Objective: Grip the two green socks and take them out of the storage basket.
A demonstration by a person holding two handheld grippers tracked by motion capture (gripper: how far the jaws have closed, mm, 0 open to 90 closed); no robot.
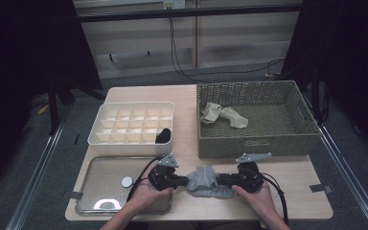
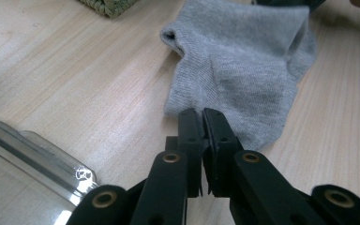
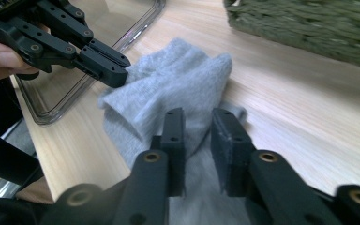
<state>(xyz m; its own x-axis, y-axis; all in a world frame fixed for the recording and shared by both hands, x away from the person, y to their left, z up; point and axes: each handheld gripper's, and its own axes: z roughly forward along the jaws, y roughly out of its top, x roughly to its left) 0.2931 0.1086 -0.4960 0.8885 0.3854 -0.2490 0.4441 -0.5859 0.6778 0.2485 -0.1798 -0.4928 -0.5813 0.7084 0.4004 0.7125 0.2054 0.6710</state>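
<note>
We see a grey sock lying on the counter, near the front edge, between the two hands. It is bunched up, with folds in it.

The left hand-held gripper is at the left side of the sock. In the left gripper view its jaws are squeezed almost together, with just a thin gap, and they pinch the near edge of the sock. We can see the same thing from the right gripper view, where the left hand-held gripper bites the far side of the sock.

The right hand-held gripper is at the right side of the sock. In its own view its jaws stand a little apart, and a bit of sock sits in the gap between them. We cannot tell if they grip it.

Just left of the sock lies a clear tray. Behind the tray stands a white box with many small cells, and something dark sits in one front cell. To the right of the box is a woven basket with two tan socks inside.
</note>
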